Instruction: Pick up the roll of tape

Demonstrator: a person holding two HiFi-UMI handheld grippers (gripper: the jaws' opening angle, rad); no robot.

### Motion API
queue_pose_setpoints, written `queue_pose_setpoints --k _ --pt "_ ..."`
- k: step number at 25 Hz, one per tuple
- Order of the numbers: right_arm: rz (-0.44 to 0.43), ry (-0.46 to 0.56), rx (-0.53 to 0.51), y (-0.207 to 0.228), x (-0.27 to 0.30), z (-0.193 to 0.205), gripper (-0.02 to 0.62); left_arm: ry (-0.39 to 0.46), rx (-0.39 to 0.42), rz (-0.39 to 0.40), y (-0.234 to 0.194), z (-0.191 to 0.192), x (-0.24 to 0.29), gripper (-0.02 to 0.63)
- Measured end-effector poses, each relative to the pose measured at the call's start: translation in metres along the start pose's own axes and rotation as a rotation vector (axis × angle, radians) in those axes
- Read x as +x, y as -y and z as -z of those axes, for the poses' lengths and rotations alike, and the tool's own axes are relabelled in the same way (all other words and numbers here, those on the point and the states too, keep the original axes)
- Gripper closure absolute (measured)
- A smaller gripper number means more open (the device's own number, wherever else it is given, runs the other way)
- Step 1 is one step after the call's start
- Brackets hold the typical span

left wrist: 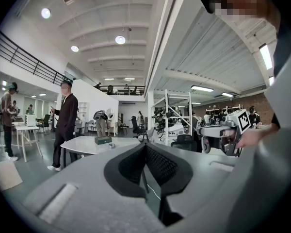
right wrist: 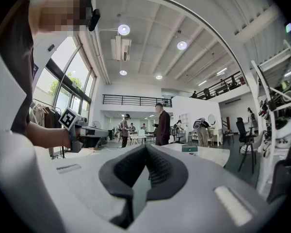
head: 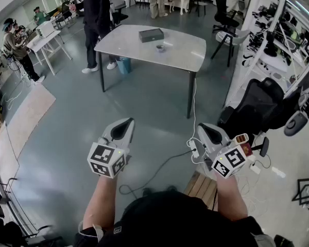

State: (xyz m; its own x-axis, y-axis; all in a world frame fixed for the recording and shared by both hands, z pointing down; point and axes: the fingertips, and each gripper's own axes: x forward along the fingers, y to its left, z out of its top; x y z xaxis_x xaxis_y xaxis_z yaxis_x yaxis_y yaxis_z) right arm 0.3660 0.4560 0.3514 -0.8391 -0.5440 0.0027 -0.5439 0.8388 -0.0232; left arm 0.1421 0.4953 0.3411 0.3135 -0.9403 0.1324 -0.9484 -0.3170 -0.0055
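The roll of tape (head: 160, 48) is a small grey ring on a white table (head: 185, 55) several steps ahead of me, next to a dark flat box (head: 151, 34). I hold both grippers low and level in front of my body, far short of the table. My left gripper (head: 124, 123) is shut with nothing in it, and so is my right gripper (head: 202, 127). The left gripper view shows its jaws (left wrist: 145, 147) pressed together, with the table (left wrist: 82, 146), box (left wrist: 103, 140) and tape (left wrist: 111, 145) small beyond them. The right gripper's (right wrist: 145, 148) jaws also meet at the tips.
A person in dark clothes (head: 97, 14) stands at the table's left end, by a blue bin (head: 123, 65). A power strip (head: 194, 149) and its cable lie on the floor near my right gripper. A black office chair (head: 257, 107) and shelving stand at the right, a wooden stool (head: 202, 187) below me.
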Motion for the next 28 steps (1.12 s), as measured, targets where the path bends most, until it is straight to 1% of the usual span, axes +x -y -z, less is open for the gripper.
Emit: queue_pose_setpoints --k 4,8,10,12,14,20,25,28 --pt "0.004 0.002 0.007 0.011 -0.011 0.004 0.594 -0.015 -0.010 -0.039 0.005 0.010 0.006 0.595" --pt "0.000 -0.002 0.006 0.023 -0.023 0.004 0.594 -0.006 -0.023 -0.048 0.019 0.013 0.013 0.595" --pt "-0.006 -0.008 0.010 0.028 -0.031 0.006 0.594 0.017 -0.024 -0.027 0.033 0.012 0.017 0.595" --pt "-0.016 -0.006 0.021 0.032 -0.041 0.007 0.594 0.038 -0.024 0.015 0.052 0.011 0.019 0.595" --pt "-0.025 -0.004 0.035 0.036 -0.052 0.009 0.594 0.040 -0.023 0.025 0.067 0.013 0.021 0.595" --pt "-0.019 -0.024 0.044 0.051 -0.079 0.017 0.591 0.007 -0.057 -0.029 0.084 0.027 0.018 0.595" --pt "0.006 -0.044 0.068 0.057 -0.085 0.026 0.513 -0.006 -0.062 -0.049 0.083 0.035 0.012 0.595" --pt "0.018 -0.064 0.069 0.058 -0.077 0.035 0.451 -0.006 -0.070 -0.046 0.074 0.039 0.015 0.595"
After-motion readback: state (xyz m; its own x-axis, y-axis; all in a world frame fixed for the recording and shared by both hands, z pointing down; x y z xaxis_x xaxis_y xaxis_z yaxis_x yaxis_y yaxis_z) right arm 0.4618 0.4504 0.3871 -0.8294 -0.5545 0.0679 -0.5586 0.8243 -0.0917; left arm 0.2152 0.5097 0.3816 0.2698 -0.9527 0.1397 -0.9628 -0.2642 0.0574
